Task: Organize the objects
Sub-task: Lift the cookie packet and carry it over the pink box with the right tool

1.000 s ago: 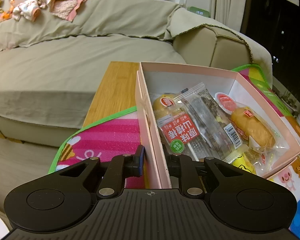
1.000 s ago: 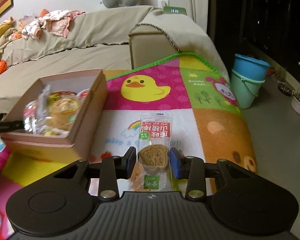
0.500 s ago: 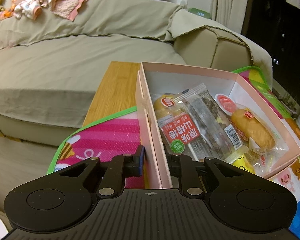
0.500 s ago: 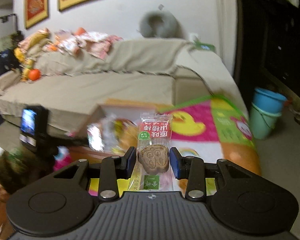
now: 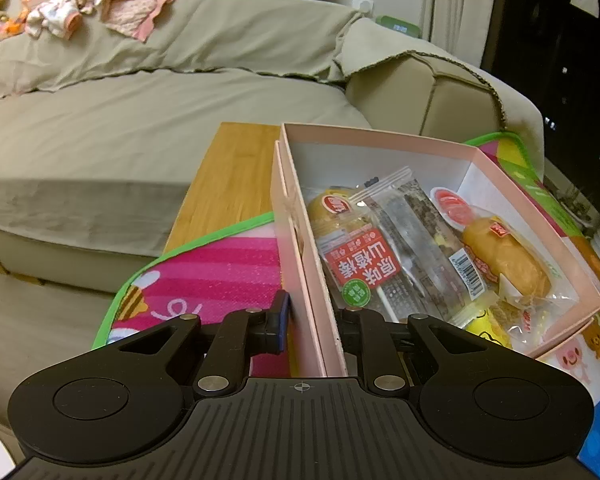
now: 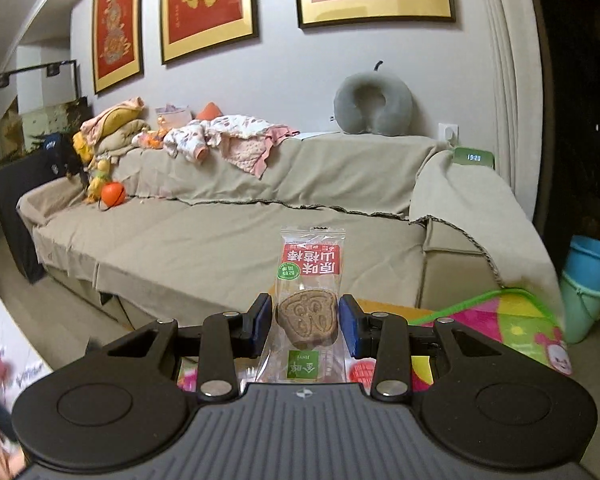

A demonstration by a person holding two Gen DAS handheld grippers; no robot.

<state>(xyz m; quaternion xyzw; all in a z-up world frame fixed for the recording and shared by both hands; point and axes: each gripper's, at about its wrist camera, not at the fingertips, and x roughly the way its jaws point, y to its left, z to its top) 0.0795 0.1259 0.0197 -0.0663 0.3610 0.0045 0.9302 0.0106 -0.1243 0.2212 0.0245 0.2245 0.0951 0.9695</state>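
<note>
The left gripper [image 5: 312, 328] is clamped on the near left wall of the pink box [image 5: 500, 168], one finger outside the wall and one inside, with the jaws only a little way apart. The box sits on the colourful play mat [image 5: 220, 276], which covers most of the wooden table [image 5: 236, 172]. Its long axis runs from about 7 o'clock near the gripper toward 1 o'clock in the left wrist view.

Inside the box lie several wrapped snacks. A red-labelled packet [image 5: 360, 268] lies at the near left, its label reading upside down. A clear dark snack bar [image 5: 420, 236] lies beside it, long axis from 11 o'clock down to 5 o'clock. A yellow wrapped cake [image 5: 504, 256] sits at the right, lengthwise along the same slant. Another yellow cake [image 5: 332, 208] is partly under the red-labelled packet.

The right gripper [image 6: 305, 324] is closed on a clear hawthorn snack packet [image 6: 308, 280], pads pressing its sides at the brown round piece. The packet stands upright in the right wrist view, long axis from 6 o'clock to 12 o'clock, with its red label toward the far end and its green label near the gripper body. It is held in the air, with the beige sofa [image 6: 220, 240] behind it. The mat edge shows at about 4 o'clock.
</note>
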